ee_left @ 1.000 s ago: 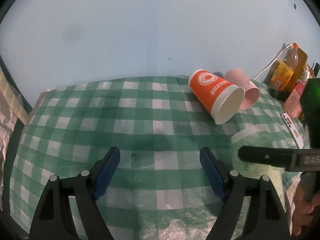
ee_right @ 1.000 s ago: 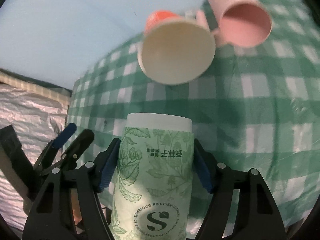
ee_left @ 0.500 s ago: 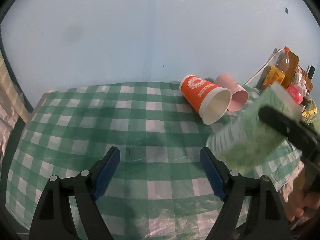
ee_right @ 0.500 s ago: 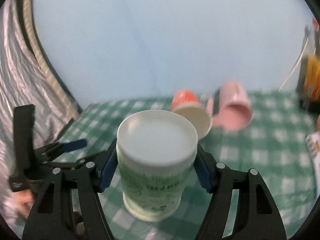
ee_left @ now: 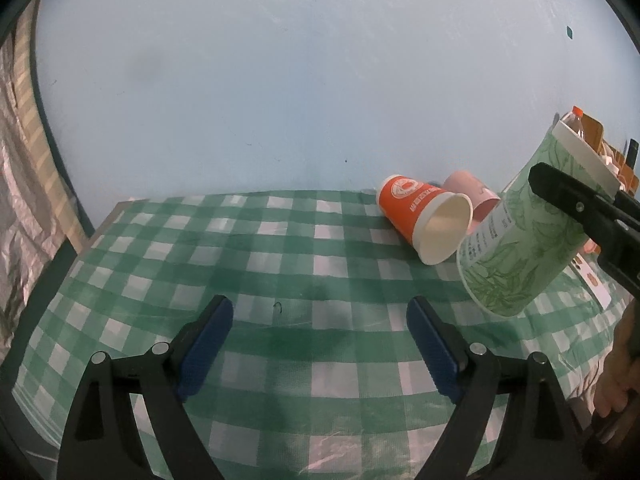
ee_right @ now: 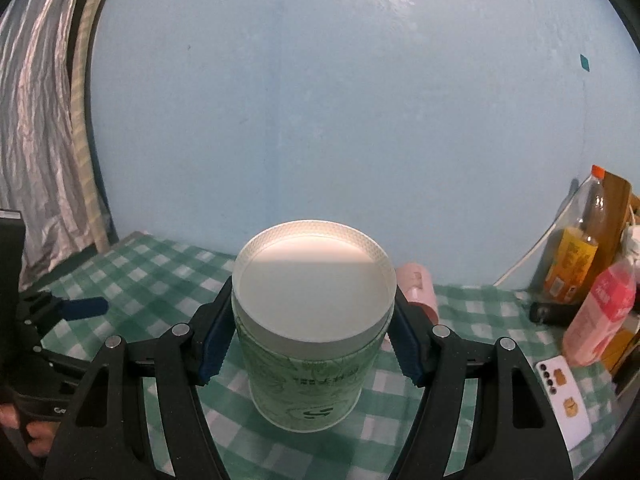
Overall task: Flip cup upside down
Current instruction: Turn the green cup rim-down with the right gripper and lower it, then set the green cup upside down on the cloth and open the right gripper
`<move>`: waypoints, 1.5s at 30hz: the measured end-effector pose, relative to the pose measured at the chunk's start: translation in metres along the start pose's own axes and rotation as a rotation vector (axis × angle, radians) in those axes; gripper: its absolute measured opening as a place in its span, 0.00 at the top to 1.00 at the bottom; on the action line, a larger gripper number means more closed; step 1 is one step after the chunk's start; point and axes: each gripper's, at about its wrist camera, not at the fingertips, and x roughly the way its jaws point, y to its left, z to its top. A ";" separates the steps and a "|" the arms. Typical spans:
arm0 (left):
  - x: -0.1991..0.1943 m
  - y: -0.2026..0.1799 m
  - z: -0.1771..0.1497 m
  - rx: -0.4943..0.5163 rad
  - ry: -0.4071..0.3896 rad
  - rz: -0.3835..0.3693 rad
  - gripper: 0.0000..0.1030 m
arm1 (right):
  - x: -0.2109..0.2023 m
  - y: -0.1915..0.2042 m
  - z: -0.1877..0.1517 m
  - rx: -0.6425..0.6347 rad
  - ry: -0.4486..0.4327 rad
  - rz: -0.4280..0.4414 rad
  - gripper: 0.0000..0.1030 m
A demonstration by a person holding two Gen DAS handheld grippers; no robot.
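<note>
The right gripper (ee_right: 314, 344) pinches the tall pale-green paper cup printed with leaf drawings (ee_right: 308, 356), its blue-padded fingers (ee_right: 214, 340) pressed against the cup's wall on both sides just below the white band at the closed base. The cup is inverted: the flat white base faces up toward the right wrist camera and the open mouth points down. From the left wrist view the same cup (ee_left: 520, 240) is tilted, base up and to the right, mouth rim down and left, apparently just above the green-and-white checked tablecloth (ee_left: 280, 264), though contact cannot be told.

The left gripper (ee_left: 320, 344) is spread wide and holds nothing; bare cloth lies between its fingers and ahead of them up to the pale blue wall (ee_left: 280, 80). The cloth's left edge drops off beside a crinkled silver sheet (ee_left: 20, 200).

Ahead and right of the left gripper, an orange paper cup (ee_left: 426, 216) lies on its side, mouth toward the camera, just left of the held cup. A pink cup (ee_left: 474, 196) lies behind it, touching or nearly so. To the right of the right gripper stand an amber bottle with an orange cap (ee_right: 580, 256) and a pink bottle (ee_right: 600, 316), with a white card (ee_right: 564, 400) on the cloth near them.
</note>
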 end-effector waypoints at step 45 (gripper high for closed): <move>-0.033 0.014 -0.015 -0.091 -0.175 0.055 0.01 | -0.039 0.004 -0.010 -0.007 -0.047 0.010 0.20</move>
